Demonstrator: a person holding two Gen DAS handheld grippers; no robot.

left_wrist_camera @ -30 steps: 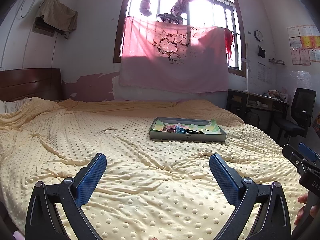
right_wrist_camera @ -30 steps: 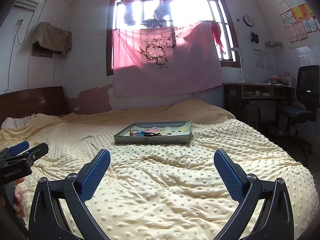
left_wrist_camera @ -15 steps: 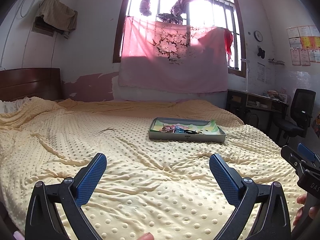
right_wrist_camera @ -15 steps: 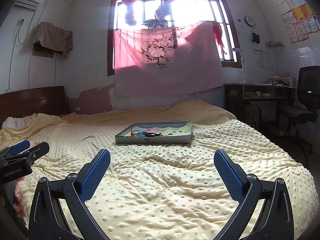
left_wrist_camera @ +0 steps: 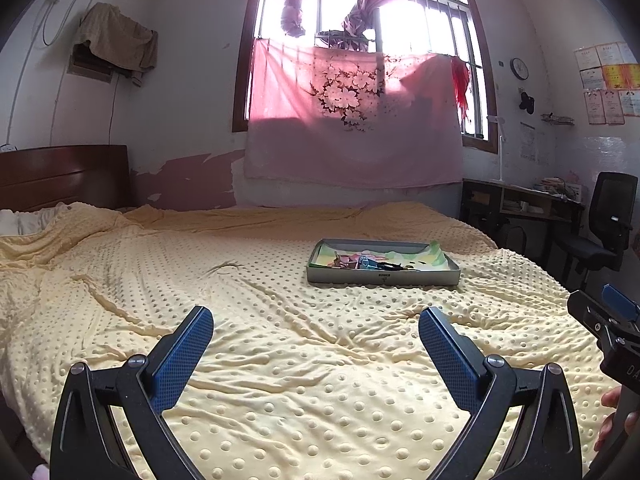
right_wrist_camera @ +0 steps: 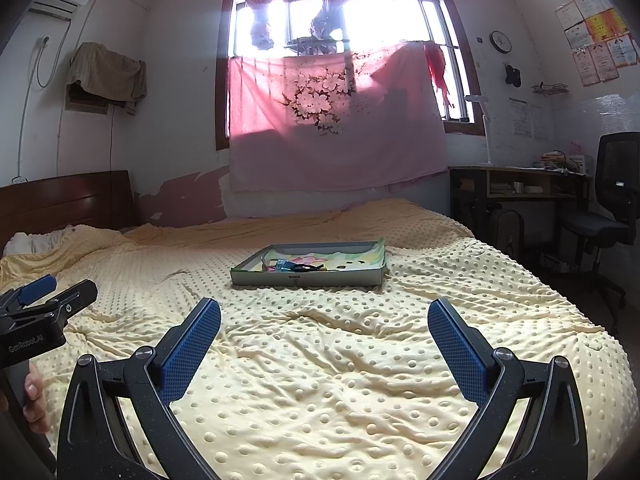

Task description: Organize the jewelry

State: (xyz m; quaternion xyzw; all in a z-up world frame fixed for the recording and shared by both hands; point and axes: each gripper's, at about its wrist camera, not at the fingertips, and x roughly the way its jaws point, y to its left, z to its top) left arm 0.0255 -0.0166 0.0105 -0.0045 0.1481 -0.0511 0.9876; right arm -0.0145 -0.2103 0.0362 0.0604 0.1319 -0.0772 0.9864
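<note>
A wide bed covered by a pale yellow dimpled blanket (left_wrist_camera: 280,280) fills the lower half of both views; the blanket lies rumpled in shallow folds on the near side of the tray; behind the tray, a pink floral cloth (left_wrist_camera: 352,120) hangs over the lit window, and to the tray's right stand a dark wooden desk (right_wrist_camera: 520,184) and a black office chair (right_wrist_camera: 612,200).

The left claw (left_wrist_camera: 316,332) hangs above the blanket, nearer to the camera than the tray and well apart from it, pointing across the bed toward it, its blue-padded fingers (left_wrist_camera: 184,356) spread wide and holding nothing; the right claw (right_wrist_camera: 324,324) sits in much the same pose, level, aimed at the tray, fingers parted and bare; each wrist view catches the other handheld device at its edge, with part of the person's fingers on its grip.

The shallow grey rectangular tray (left_wrist_camera: 384,278) rests flat on the blanket, lined with a pastel printed sheet; inside it, toward its left half, lies a small heap of jewelry pieces (right_wrist_camera: 290,266), pink, blue and dark, too small to tell apart.
</note>
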